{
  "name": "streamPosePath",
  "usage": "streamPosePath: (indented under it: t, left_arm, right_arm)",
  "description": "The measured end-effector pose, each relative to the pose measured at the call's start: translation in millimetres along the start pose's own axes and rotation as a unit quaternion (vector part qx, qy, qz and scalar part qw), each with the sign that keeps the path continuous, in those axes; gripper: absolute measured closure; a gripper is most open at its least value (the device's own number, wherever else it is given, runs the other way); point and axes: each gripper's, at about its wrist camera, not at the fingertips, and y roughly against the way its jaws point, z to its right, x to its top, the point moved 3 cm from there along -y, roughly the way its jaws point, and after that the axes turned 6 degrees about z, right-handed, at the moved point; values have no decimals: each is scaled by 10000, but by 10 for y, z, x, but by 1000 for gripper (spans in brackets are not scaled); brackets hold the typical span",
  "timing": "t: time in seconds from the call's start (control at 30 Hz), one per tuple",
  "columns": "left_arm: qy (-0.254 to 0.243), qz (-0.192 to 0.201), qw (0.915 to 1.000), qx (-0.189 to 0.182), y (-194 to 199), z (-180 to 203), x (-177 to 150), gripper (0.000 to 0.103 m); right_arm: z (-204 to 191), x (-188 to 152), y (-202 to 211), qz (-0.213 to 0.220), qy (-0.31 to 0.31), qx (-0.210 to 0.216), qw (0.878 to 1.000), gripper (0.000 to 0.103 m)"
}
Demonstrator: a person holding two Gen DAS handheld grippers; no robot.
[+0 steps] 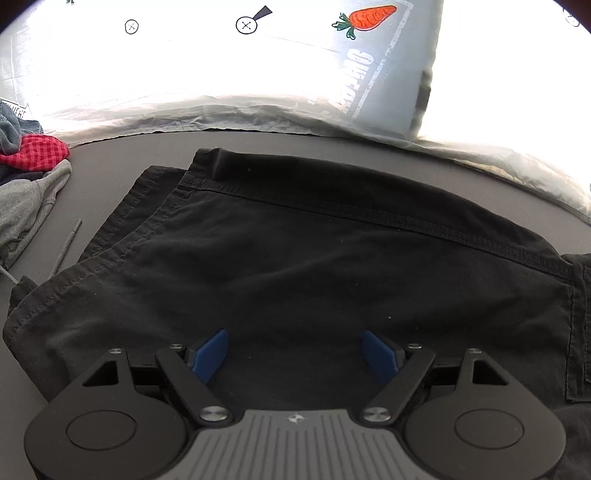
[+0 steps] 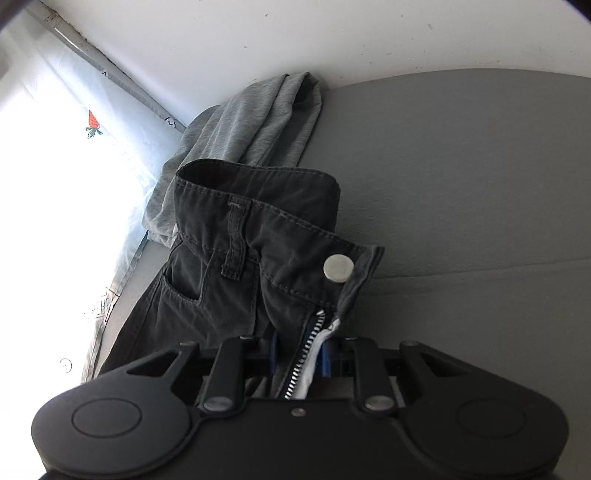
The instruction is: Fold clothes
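My left gripper [image 1: 293, 352] jaws released over the black trousers [image 1: 295, 258] spread flat on the grey bench [image 1: 110, 173], my right gripper [image 2: 299, 356] jaws clenched on the trouser fly by the zipper [image 2: 308, 350], waistband button [image 2: 338, 268] at 12 o'clock, grey garment [image 2: 255, 122] beyond at 11, clothes pile [image 1: 26, 162] at 10.

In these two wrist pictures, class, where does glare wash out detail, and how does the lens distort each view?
Left wrist view: the curtain is blown out white around the carrot print, the black trousers stay dark, and the table edge bows. Right wrist view: glare whitens the left side, corners vignette, and the button is sharp.
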Motion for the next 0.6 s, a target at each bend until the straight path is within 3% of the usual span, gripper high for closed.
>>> streamPosePath:
  t: [0.07, 0.13, 0.23, 0.27, 0.33, 0.43, 0.6]
  left_arm:
    - [-58, 54, 10000, -32, -8, -4, -12, 15]
    - [-55, 55, 10000, -36, -11, -3, -10, 14]
    - [-35, -41, 10000, 8, -13, 7, 5, 12]
    - [-37, -101, 9999, 12, -11, 6, 7, 10]
    - [-80, -259, 9996, -6, 7, -3, -4, 8]
    - [-283, -420, 9986, -144, 56, -41, -51, 6]
    - [-557, -545, 9961, -408, 102, -125, -127, 2]
  right_arm:
    - [-134, -9, 41, 83, 540, -209, 9983, 80]
    - [-318, -57, 125, 241, 1406, -505, 9885, 66]
    - [-541, -212, 327, 557, 2723, -778, 9574, 40]
    - [-607, -277, 401, 657, 3121, -824, 9442, 36]
    - [-702, -473, 553, 766, 3618, -729, 9262, 19]
    - [-829, -846, 749, 794, 4269, -400, 8999, 8]
    - [-1095, -1606, 1009, 723, 5156, -46, 8538, 5]
